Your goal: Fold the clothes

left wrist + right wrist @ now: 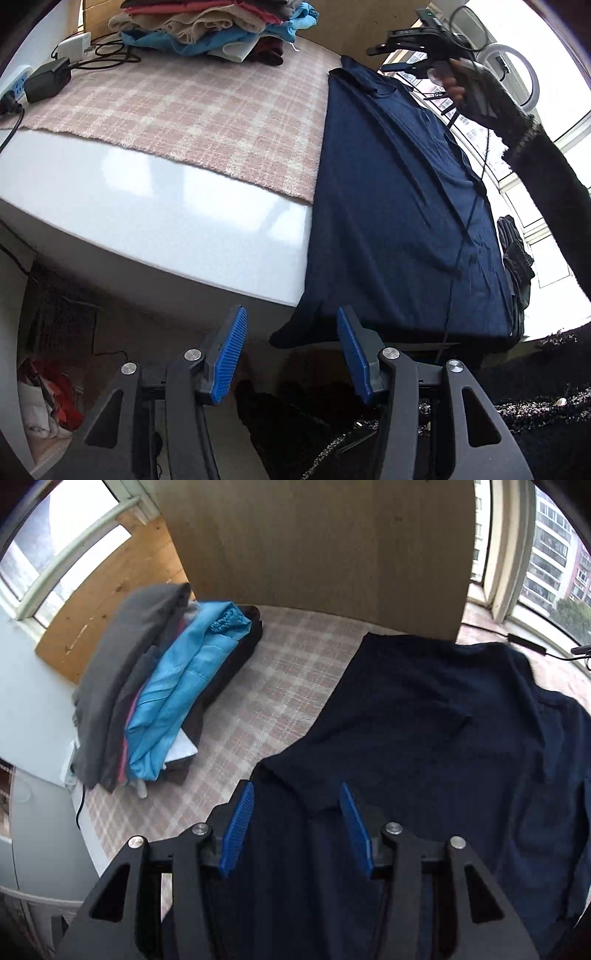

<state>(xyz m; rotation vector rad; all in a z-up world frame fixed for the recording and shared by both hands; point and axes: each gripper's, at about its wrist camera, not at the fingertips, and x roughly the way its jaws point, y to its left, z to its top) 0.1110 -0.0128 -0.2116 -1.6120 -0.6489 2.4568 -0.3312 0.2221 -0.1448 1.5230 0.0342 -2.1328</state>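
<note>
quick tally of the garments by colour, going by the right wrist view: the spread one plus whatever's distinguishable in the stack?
Navy, spread shirt: 1
Grey, top of stack: 1
Light blue: 1
Pink, edge only: 1
Dark, bottom of stack: 1
Total: 5 distinguishable; more may be hidden in the stack.

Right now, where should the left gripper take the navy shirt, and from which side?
Grip the navy shirt at the corner hanging off the table edge, coming in from the front, below. It dangles free just beyond the open left gripper, so both pads fit around it.
</note>
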